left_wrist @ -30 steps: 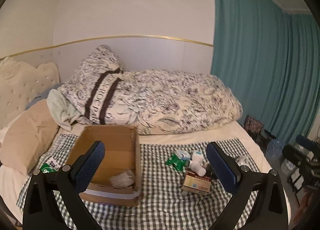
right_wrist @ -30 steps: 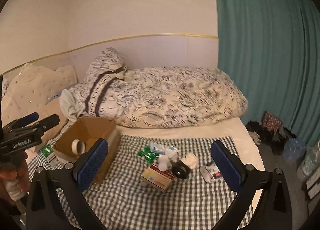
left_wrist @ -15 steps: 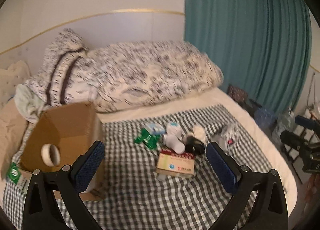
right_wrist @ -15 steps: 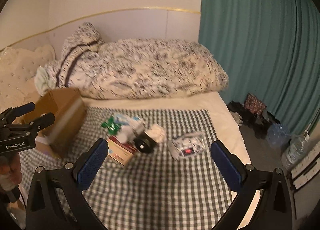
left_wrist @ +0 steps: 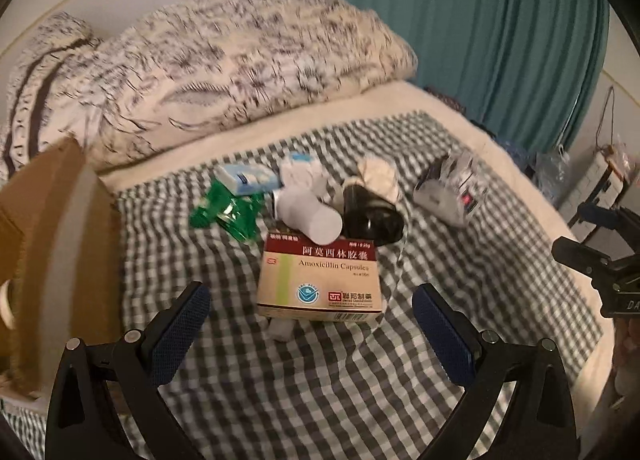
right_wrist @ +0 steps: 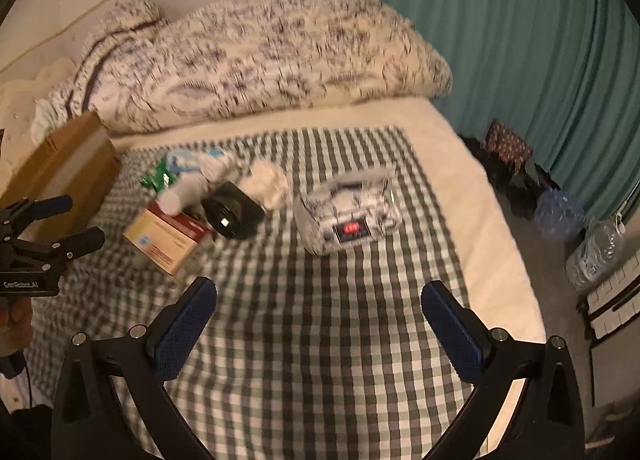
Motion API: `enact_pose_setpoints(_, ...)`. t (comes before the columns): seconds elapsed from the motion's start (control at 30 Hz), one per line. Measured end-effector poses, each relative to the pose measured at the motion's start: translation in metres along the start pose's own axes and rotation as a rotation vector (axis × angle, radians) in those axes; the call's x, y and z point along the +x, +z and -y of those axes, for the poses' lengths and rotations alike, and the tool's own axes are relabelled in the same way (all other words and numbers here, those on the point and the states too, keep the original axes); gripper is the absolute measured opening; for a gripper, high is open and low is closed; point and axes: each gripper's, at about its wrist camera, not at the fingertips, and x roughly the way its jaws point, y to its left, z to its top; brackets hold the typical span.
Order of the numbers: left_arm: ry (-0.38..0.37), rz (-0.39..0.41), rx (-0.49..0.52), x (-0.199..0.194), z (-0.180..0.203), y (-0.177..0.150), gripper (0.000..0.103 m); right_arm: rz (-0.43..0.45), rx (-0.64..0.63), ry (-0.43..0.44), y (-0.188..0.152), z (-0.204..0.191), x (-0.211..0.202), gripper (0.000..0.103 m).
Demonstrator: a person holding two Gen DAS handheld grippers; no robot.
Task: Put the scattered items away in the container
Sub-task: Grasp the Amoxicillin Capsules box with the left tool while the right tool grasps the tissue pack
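- My left gripper (left_wrist: 310, 324) hangs spread wide and empty, just short of the pill box (left_wrist: 320, 280).
- The pill box lies dead ahead, long axis across the fingers; my left is nearer.
- My right gripper (right_wrist: 320, 316) is also spread and empty, facing the pouch (right_wrist: 350, 216).
- The carton (left_wrist: 52, 260) sits left.
- Soft checked cloth (left_wrist: 320, 400) on a bed; curtain (left_wrist: 480, 20) behind.

Medicine box (left_wrist: 318, 282) lies nearest on the checked cloth (left_wrist: 328, 380). Behind it, a bottle (left_wrist: 308, 214) leaning on its back edge, a jar (left_wrist: 372, 216) right of the bottle. Foil packet (left_wrist: 226, 212) left of these. Wrapped pack (right_wrist: 348, 216) apart at right. Cardboard box (left_wrist: 52, 260) at far left. Duvet (left_wrist: 224, 64) behind all.
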Motion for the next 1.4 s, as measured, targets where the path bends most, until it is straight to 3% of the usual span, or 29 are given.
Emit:
enact_pose_setpoints(0.37, -0.061, -0.120, 0.009, 0.069, 0.009, -0.001, 0.103, -0.098, 0.025, -0.019, 0.012, 0.001, 0.074, 0.103)
enact_pose_setpoints(0.53, 0.048, -0.130, 0.080, 0.092, 0.016, -0.002, 0.103, -0.105, 0.039, -0.044, 0.025, 0.000, 0.095, 0.103)
enact_pose_setpoints(0.73, 0.103, -0.160, 0.071, 0.113, 0.006, -0.002, 0.103, -0.128, 0.053, -0.122, 0.039, 0.000, 0.121, 0.103)
enact_pose_setpoints(0.93, 0.012, -0.115, -0.064, 0.108, -0.020, -0.002, 0.101, -0.158, 0.031, -0.177, 0.046, -0.004, 0.145, 0.103)
enact_pose_setpoints(1.07, 0.025, -0.054, -0.050, 0.094, -0.022, -0.004, 0.099, -0.166, 0.021, -0.210, 0.045, -0.001, 0.156, 0.102)
enact_pose_setpoints(1.1, 0.032, -0.038, -0.039, 0.090, -0.021, -0.005, 0.087, -0.174, 0.022, -0.217, 0.043, 0.001, 0.159, 0.102)
enact_pose_setpoints(1.13, 0.040, -0.028, -0.030, 0.086, -0.020, -0.006, 0.059, -0.182, 0.025, -0.220, 0.042, 0.003, 0.163, 0.101)
enact_pose_setpoints(1.17, 0.090, -0.033, -0.014, 0.084, -0.018, -0.006, 0.054, -0.190, 0.034, -0.214, 0.040, 0.006, 0.165, 0.097)
enact_pose_setpoints(1.2, 0.094, -0.034, -0.017, 0.082, -0.019, -0.005, 0.043, -0.193, 0.049, -0.199, 0.038, 0.009, 0.166, 0.093)
enact_pose_setpoints(1.27, 0.056, -0.031, -0.045, 0.078, -0.024, -0.004, 0.041, -0.201, 0.069, -0.190, 0.035, 0.014, 0.167, 0.066)
enact_pose_setpoints(1.33, 0.071, -0.026, -0.038, 0.074, -0.025, -0.005, 0.037, -0.203, 0.082, -0.176, 0.033, 0.017, 0.167, 0.060)
enact_pose_setpoints(1.37, 0.072, -0.015, -0.038, 0.069, -0.026, -0.005, 0.036, -0.199, 0.083, -0.171, 0.032, 0.017, 0.166, 0.049)
enact_pose_setpoints(1.4, 0.074, -0.003, -0.042, 0.065, -0.026, -0.006, 0.035, -0.193, 0.082, -0.168, 0.031, 0.017, 0.164, 0.046)
